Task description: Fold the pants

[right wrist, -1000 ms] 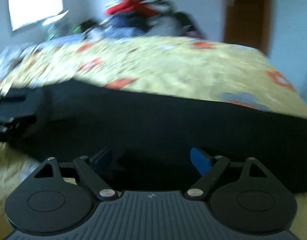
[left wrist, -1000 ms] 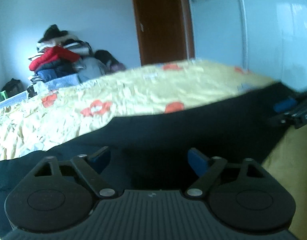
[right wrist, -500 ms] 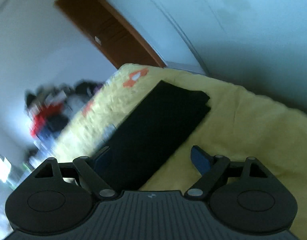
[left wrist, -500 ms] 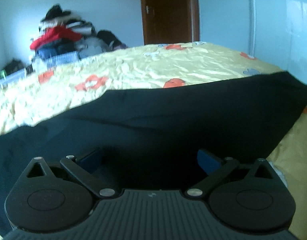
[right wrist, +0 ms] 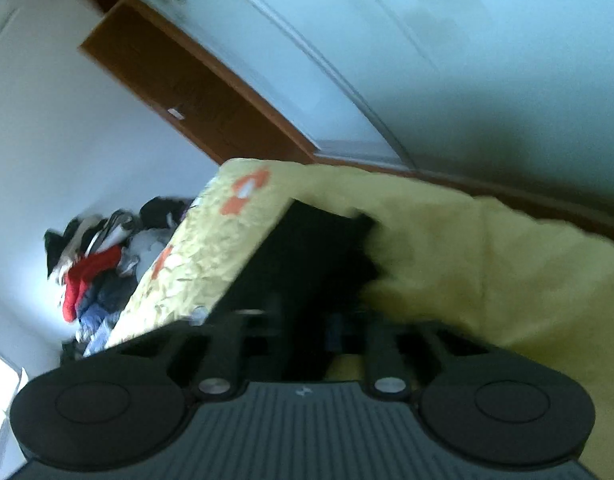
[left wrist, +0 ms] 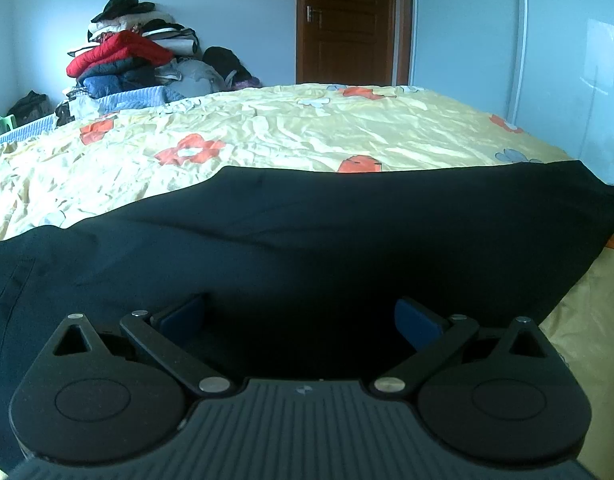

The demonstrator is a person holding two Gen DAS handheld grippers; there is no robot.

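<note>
Home bedroom: bed (left wrist: 307,128), clothes pile (left wrist: 139,60), door (left wrist: 347,20).

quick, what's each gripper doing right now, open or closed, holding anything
Left gripper: open, holding nothing, over the black pants.
Right gripper: fingers drawn close together at the pants' end; blurred, grip cannot be told.

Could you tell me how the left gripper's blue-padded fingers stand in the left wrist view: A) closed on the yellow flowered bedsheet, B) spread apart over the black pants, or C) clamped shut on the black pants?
B: the left gripper has its blue finger pads set wide apart, with the black fabric pants lying flat on the yellow flowered bedsheet between and beyond them.
</note>
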